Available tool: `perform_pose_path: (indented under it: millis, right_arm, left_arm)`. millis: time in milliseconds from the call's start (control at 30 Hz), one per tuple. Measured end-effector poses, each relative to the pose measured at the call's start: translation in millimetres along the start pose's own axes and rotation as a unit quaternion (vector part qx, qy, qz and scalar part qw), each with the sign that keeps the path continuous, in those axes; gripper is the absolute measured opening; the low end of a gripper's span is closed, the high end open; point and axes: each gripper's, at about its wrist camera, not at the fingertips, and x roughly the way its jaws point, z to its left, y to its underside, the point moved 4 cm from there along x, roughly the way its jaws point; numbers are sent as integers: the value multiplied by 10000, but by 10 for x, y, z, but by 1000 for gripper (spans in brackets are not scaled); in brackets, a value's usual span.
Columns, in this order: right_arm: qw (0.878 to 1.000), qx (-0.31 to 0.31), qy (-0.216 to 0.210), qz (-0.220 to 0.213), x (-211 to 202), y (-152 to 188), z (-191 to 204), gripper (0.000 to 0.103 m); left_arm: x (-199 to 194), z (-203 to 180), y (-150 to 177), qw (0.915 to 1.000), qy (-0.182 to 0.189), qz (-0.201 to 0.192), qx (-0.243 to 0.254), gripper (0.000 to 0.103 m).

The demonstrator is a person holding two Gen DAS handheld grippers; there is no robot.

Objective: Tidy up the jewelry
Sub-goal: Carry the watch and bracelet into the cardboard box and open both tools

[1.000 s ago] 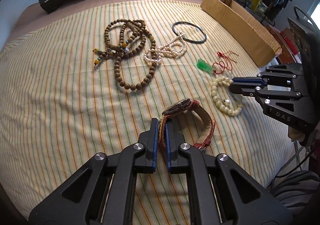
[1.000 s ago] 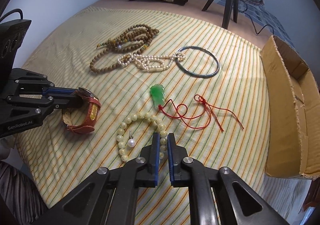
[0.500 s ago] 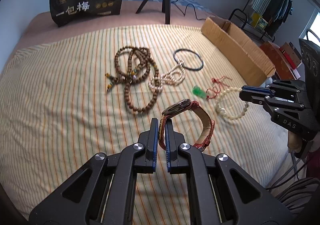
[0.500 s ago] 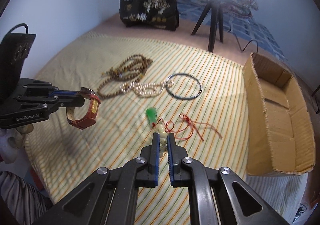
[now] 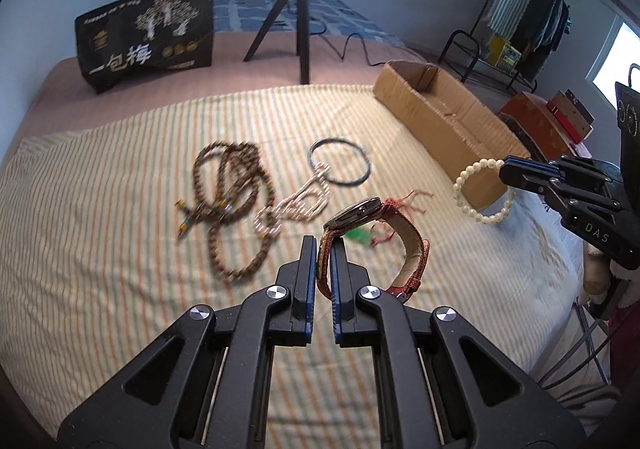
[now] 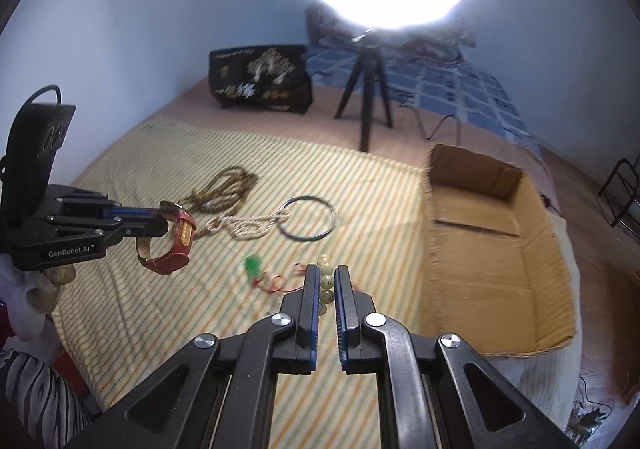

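Observation:
My left gripper [image 5: 324, 245] is shut on the strap of a red-strapped watch [image 5: 400, 245], held above the striped cloth; the watch also shows in the right wrist view [image 6: 176, 245]. My right gripper [image 6: 327, 275] is shut on a pale bead bracelet [image 6: 325, 281], which hangs in the air in the left wrist view [image 5: 480, 189] near the open cardboard box [image 5: 444, 117]. On the cloth lie brown wooden beads [image 5: 232, 201], a pearl necklace [image 5: 296, 205], a dark bangle [image 5: 340, 165] and a green pendant [image 6: 252, 263] on red cord.
The cardboard box [image 6: 496, 249] lies at the cloth's right edge. A black printed bag [image 5: 148, 37] and a tripod [image 5: 296, 21] with a ring light stand at the back. A clothes rack [image 5: 524, 9] stands far right.
Both grippers have risen from the cloth with their loads. The bead bracelet has been lifted off the cloth and carried toward the cardboard box.

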Motion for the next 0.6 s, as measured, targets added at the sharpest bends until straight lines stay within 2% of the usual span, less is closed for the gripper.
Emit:
perform_pose_path:
  millis: [233, 600]
  right_arm:
    - [9987, 334, 276, -256, -200, -18, -451, 5]
    - [9945, 676, 713, -361, -280, 30, -1082, 5]
  left_arm:
    - [134, -315, -347, 9996, 126, -158, 216, 4]
    - [583, -922, -908, 9975, 318, -279, 567, 4]
